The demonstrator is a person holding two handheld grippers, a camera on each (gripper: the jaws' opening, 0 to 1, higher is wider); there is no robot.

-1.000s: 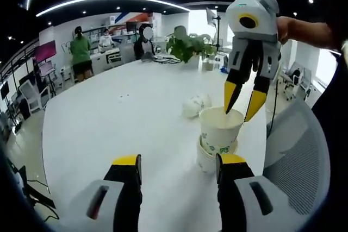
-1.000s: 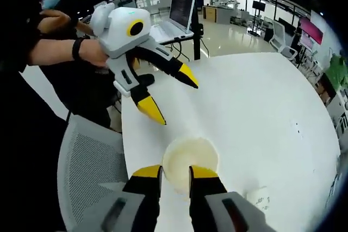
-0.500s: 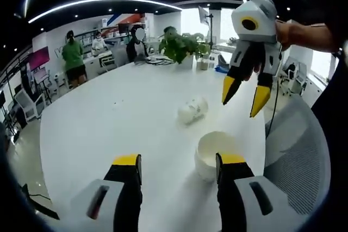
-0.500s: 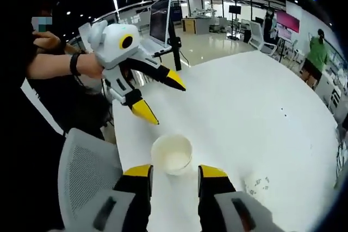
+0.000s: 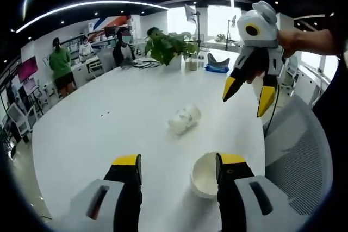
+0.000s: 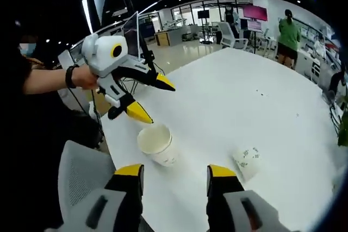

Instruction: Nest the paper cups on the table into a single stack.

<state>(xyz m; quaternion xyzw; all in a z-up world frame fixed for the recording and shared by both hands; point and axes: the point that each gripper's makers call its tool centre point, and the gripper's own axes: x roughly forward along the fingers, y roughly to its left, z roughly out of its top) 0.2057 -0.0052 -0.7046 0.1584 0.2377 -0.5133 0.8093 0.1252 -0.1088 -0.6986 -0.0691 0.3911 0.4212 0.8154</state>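
Cup stack upright, fallen cup printed

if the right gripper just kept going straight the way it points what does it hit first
Probably the upright cup stack just ahead of the open right gripper, slightly off toward one jaw. Past it lies the white table. Depth is unclear, so it may only graze the rim.

An upright paper cup stack stands on the white table; at ten o'clock the left gripper hovers, jaws spread. A cup lies toppled at four o'clock.
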